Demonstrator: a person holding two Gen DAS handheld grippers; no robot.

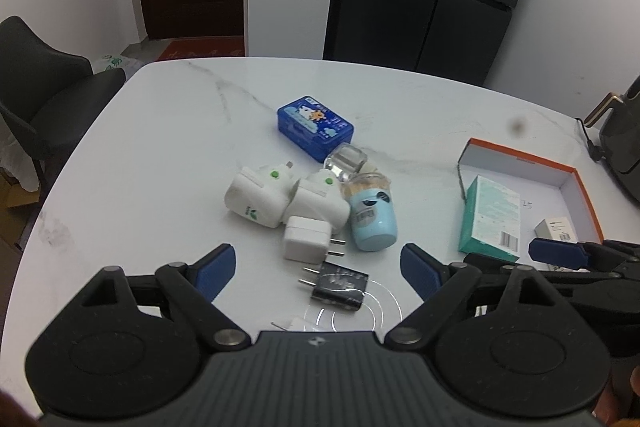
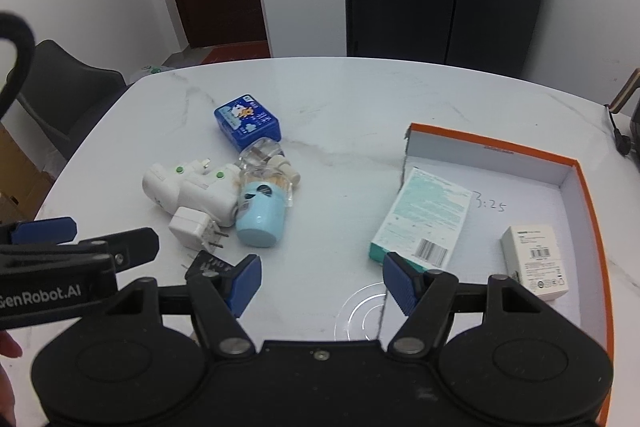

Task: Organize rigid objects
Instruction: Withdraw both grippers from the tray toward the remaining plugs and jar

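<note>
free: table (image 2: 340, 99) far side | blocked: centre, plug pile (image 1: 280, 203)

Both wrist views look steeply down, close over table (image 1: 160, 131); both share clutter pile, orange box (image 2: 580, 187).

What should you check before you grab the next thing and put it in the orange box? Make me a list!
1. Left gripper open and empty: ok, the blue pads stand wide apart with nothing between them.
2. Right gripper open and empty: ok.
3. Black charger free to grab: ok, it lies alone just ahead of the left gripper.
4. White charger free to grab: not ok, it lies up against the white plug.
5. Room in the orange box: ok, only the teal carton and a small white box lie inside.
6. Blue cup steady: cannot tell, it lies tipped in the pile.
</note>
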